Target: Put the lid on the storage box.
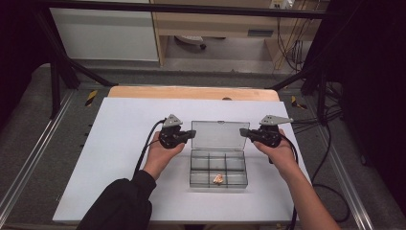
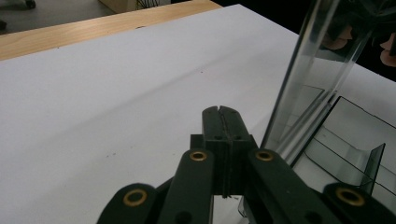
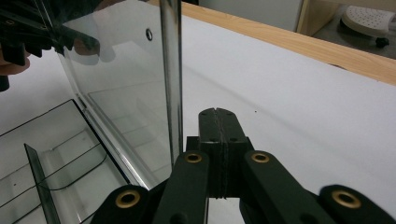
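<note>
Left gripper [image 1: 193, 134] and right gripper [image 1: 242, 132] flank the raised lid [image 1: 218, 134], both with jaws pressed together on nothing

The clear compartment box [image 1: 219, 168] sits open toward the table's [image 1: 119, 158] near edge, a small tan piece [image 1: 218, 178] in its front row

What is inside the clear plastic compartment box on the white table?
In the clear plastic compartment box, one small pale orange-white object lies in the front middle compartment. The other compartments look empty. What the object is cannot be told. The raised transparent lid covers nothing inside.
</note>
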